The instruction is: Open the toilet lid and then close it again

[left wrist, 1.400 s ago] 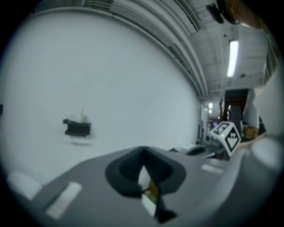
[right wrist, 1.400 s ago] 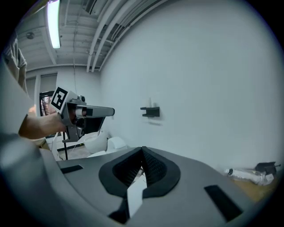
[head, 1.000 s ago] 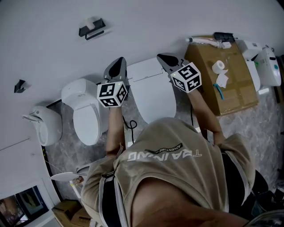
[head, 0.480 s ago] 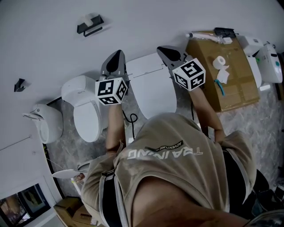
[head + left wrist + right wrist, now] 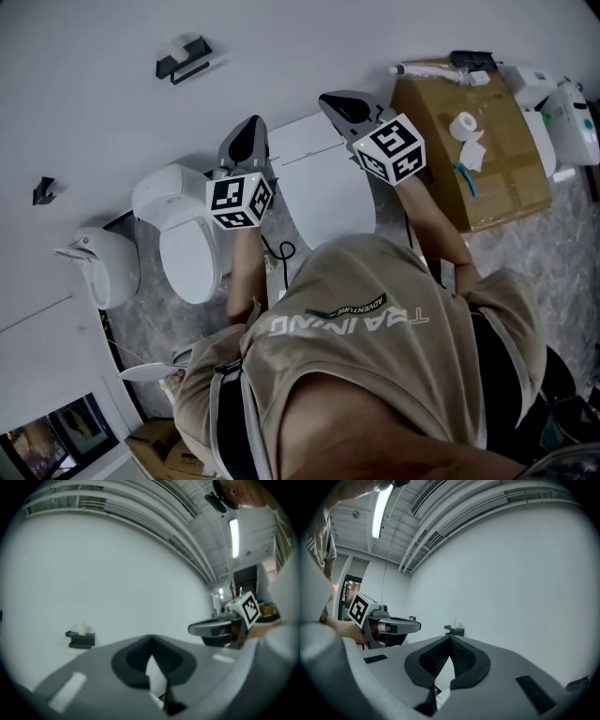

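The white toilet [image 5: 328, 192] stands against the wall with its lid down, seen in the head view between my two grippers. My left gripper [image 5: 247, 136] is held above the toilet's left side, shut and empty, pointing at the wall. My right gripper [image 5: 337, 101] hovers over the toilet's right back corner, also shut on nothing. Neither touches the lid. In the left gripper view the jaws [image 5: 151, 638] meet before bare wall, with the right gripper [image 5: 220, 627] off to the side. The right gripper view shows its jaws [image 5: 450, 638] closed and the left gripper [image 5: 386, 626] beside them.
A second white toilet [image 5: 187, 234] and a urinal [image 5: 98, 267] stand to the left. A black wall holder [image 5: 183, 54] hangs above them. A cardboard box [image 5: 478, 150] with a paper roll stands at the right. A black cable [image 5: 279, 255] lies on the floor.
The right gripper has shifted a little up and left toward the wall. The left gripper has stayed about where it was. Both remain shut.
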`<state>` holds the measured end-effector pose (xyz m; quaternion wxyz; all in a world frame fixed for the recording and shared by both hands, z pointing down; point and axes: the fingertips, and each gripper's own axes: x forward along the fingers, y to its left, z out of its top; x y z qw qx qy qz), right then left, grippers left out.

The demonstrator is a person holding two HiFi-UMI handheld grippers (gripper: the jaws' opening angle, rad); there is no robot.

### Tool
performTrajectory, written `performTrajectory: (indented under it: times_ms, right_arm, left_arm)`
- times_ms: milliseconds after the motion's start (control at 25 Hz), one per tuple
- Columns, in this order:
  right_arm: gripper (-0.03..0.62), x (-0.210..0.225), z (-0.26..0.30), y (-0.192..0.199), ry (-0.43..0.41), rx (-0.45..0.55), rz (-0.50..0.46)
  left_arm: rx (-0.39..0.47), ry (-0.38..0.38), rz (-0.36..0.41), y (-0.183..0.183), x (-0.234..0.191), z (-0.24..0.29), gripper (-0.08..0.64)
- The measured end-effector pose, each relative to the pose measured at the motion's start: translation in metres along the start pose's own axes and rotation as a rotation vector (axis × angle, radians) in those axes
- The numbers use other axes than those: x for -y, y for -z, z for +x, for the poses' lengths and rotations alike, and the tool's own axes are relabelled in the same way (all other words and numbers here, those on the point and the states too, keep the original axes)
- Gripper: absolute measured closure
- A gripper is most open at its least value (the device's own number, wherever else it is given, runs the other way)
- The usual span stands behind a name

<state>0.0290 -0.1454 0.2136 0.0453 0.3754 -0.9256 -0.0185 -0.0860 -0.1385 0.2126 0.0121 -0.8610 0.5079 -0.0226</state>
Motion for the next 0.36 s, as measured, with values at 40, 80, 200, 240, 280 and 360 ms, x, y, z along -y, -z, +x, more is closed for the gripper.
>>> performTrajectory:
  times_ms: [40, 80, 200, 240, 280, 360]
  right_arm:
    - [0.578, 0.001, 0.001, 0.0, -0.002, 0.001, 0.002]
    - [0.578, 0.003, 0.002, 0.0, -0.003, 0.002, 0.004]
    - [0.578, 0.011, 0.005, 0.002, 0.009, 0.01, 0.004]
    - [0.578, 0.015, 0.006, 0.003, 0.016, 0.012, 0.003]
    - [0.578, 0.018, 0.007, 0.005, 0.022, 0.012, 0.005]
    - [0.578, 0.023, 0.009, 0.01, 0.033, 0.011, 0.011]
  left_arm:
    - [0.003, 0.002, 0.003, -0.001, 0.0, 0.002, 0.555]
    - [0.006, 0.005, 0.006, -0.003, 0.0, 0.004, 0.555]
    - [0.014, 0.014, 0.009, -0.005, 0.001, 0.012, 0.555]
    - [0.012, 0.018, 0.011, -0.004, 0.0, 0.016, 0.555]
    - [0.008, 0.022, 0.013, -0.002, 0.0, 0.019, 0.555]
    - [-0.003, 0.028, 0.02, 0.001, -0.002, 0.026, 0.555]
